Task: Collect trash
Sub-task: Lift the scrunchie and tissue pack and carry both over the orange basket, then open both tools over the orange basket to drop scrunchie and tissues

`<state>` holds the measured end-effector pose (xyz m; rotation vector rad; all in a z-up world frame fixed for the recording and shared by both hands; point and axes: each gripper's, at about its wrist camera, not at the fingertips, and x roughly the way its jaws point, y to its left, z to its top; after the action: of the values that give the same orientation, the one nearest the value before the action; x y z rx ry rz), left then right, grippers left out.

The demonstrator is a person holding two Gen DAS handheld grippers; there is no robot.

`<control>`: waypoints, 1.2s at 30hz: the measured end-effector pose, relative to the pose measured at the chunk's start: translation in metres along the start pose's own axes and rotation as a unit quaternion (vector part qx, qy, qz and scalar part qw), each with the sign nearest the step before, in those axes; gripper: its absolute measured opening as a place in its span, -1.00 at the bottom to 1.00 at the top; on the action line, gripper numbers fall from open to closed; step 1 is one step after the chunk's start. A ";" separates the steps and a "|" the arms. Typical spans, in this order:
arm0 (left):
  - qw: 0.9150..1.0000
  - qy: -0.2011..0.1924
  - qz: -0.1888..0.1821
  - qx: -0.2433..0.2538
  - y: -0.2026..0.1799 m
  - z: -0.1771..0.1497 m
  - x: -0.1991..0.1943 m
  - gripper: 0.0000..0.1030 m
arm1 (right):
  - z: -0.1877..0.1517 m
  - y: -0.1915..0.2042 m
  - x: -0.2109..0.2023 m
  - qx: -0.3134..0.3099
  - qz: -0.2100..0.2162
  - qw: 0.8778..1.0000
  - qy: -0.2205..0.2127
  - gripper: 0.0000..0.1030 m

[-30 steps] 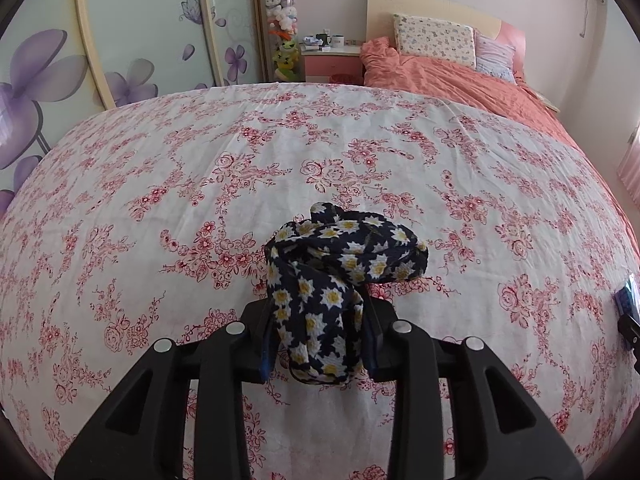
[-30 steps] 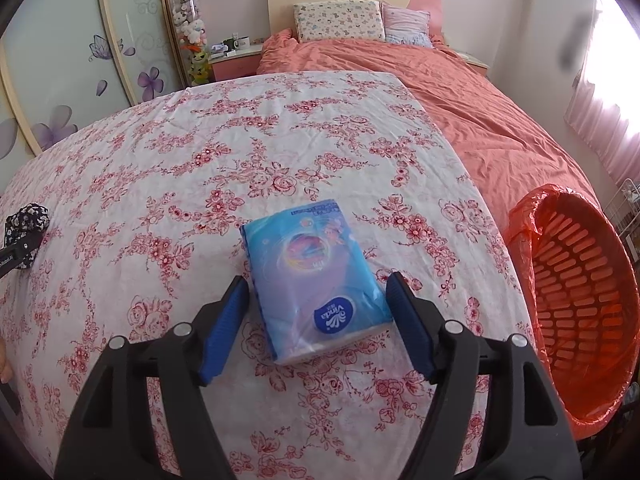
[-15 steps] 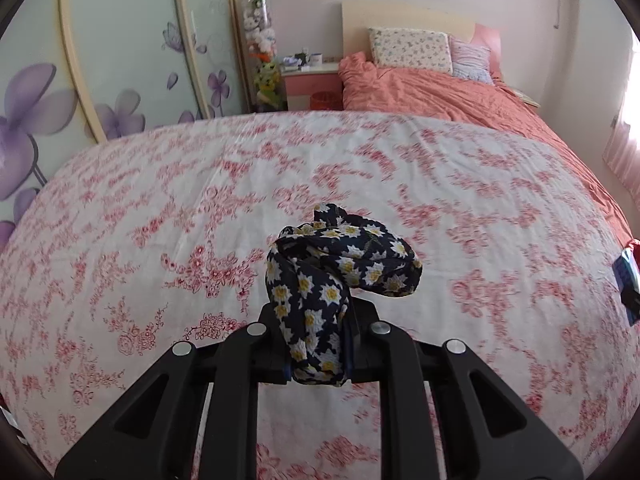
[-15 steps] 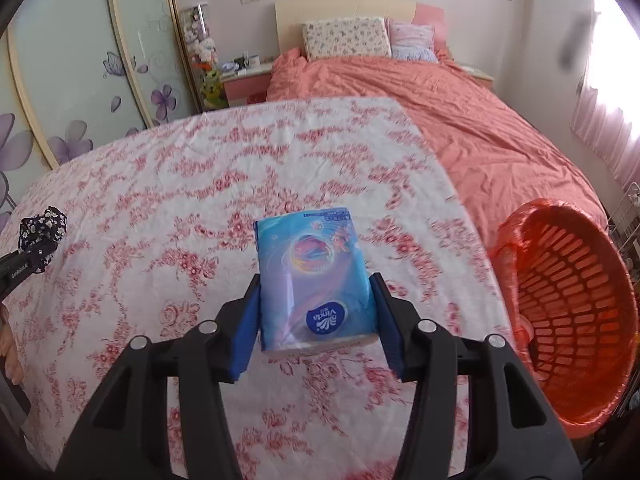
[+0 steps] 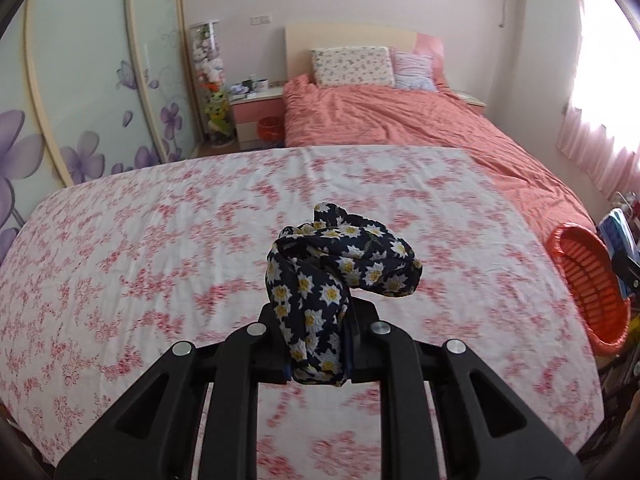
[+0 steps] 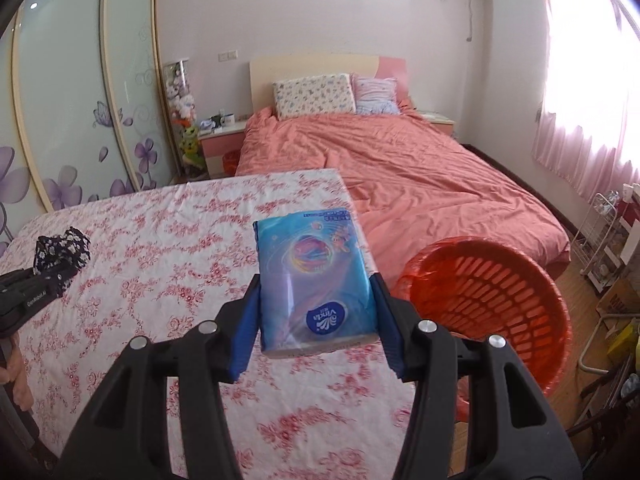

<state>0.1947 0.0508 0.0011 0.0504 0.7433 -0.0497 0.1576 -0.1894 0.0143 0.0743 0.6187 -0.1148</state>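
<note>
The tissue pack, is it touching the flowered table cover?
Apart. The right wrist view shows the tissue pack lifted clear above the cover, clamped in the right gripper.

We see bare floral sheet ahead of both grippers; the orange basket stands open-topped just past its right edge.

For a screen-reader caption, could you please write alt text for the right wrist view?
The right claw grips a blue tissue pack above a floral sheet, an orange basket to its right.
</note>
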 end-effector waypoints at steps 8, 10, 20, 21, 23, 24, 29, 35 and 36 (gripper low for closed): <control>0.997 -0.026 -0.048 0.048 -0.060 0.001 -0.025 -0.66 | -0.001 -0.041 -0.034 0.024 -0.027 0.999 -0.024 0.01; 0.996 -0.030 -0.066 0.056 -0.074 0.002 -0.029 -0.66 | -0.002 -0.051 -0.038 0.033 -0.031 0.999 -0.026 0.01; 0.983 -0.031 -0.167 0.068 -0.140 0.004 -0.034 -0.66 | -0.010 -0.110 -0.043 0.076 -0.058 0.995 -0.029 0.01; 0.981 -0.033 -0.177 0.071 -0.148 0.005 -0.034 -0.66 | -0.010 -0.117 -0.042 0.081 -0.060 0.994 -0.029 0.01; 0.978 -0.034 -0.192 0.074 -0.162 0.007 -0.034 -0.66 | -0.011 -0.128 -0.040 0.090 -0.062 0.994 -0.030 0.02; 0.976 -0.034 -0.200 0.075 -0.168 0.007 -0.033 -0.66 | -0.011 -0.136 -0.039 0.095 -0.064 0.993 -0.030 0.02; 0.967 -0.023 -0.237 0.093 -0.215 0.011 -0.020 -0.66 | -0.011 -0.167 -0.027 0.119 -0.066 0.990 -0.030 0.02; 0.958 0.007 -0.261 0.120 -0.273 0.009 0.004 -0.57 | -0.007 -0.208 -0.004 0.160 -0.057 0.985 -0.027 0.07; 0.959 0.013 -0.254 0.122 -0.282 0.008 0.012 -0.38 | -0.006 -0.215 0.001 0.169 -0.051 0.984 -0.027 0.10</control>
<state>0.1913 -0.2317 -0.0088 0.0956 0.7588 -0.6330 0.1271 -0.4022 0.0006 0.3665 0.5448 -0.3189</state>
